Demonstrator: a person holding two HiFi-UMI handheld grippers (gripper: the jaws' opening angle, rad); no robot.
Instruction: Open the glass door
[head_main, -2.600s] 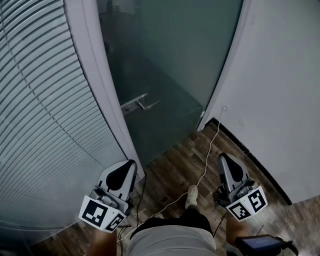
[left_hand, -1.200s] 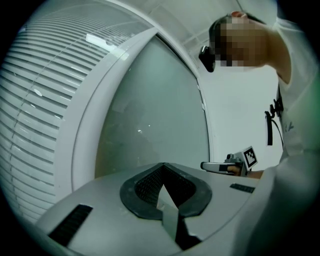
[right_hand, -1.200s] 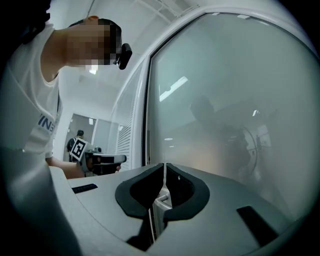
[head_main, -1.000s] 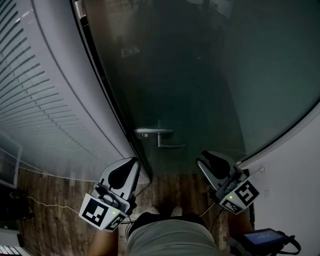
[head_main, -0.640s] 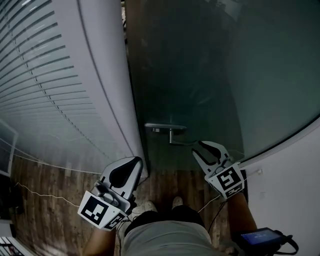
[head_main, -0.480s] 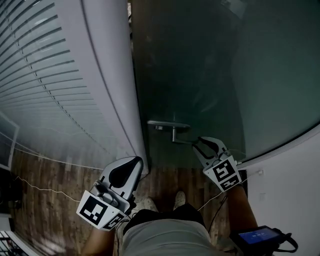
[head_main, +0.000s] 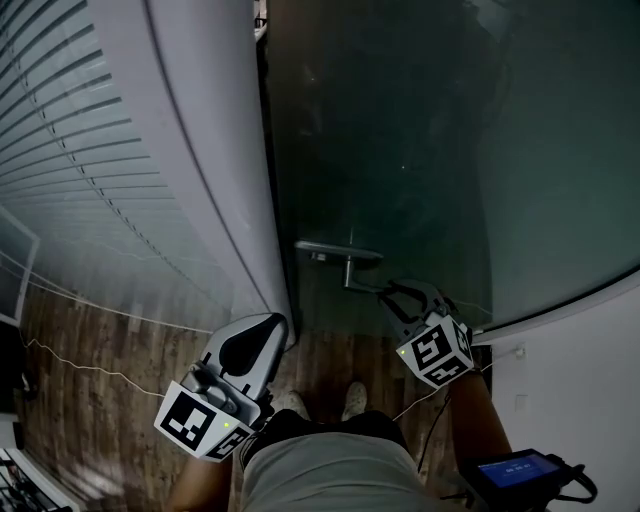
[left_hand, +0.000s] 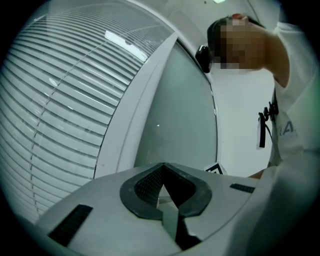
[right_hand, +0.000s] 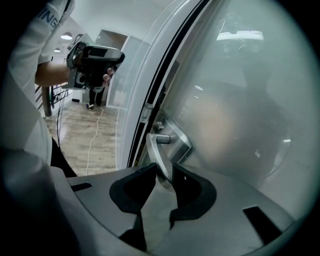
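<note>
Fingers of the left gripper are together, tips meeting, with nothing between them. This gripper hangs near the person, left of the door and just in front of the frame post, touching nothing.

Fingers of the right gripper stand apart and have just been closing slightly. The free end of the door handle lies between them, close against the right-hand pad. No view confirms that either pad presses on it.

Scene, left to right:
- A slatted blind fills the far left.
- A cable trails over the wooden floor below the blind.
- A white frame post stands right of the blind.
- The glass door fills the centre and right. It is dark and frosted, and nothing behind it can be made out.
- The door handle sits low on the door's left edge, just beside the post. In the head view its lever tip is hidden behind the right gripper.
- A dark strip runs between post and glass. Whether the door stands off its frame cannot be told.
- A white wall closes the near right.
- A small screen device shows at the bottom right.

Both forearms are cut off at the bottom edge of the head view.
</note>
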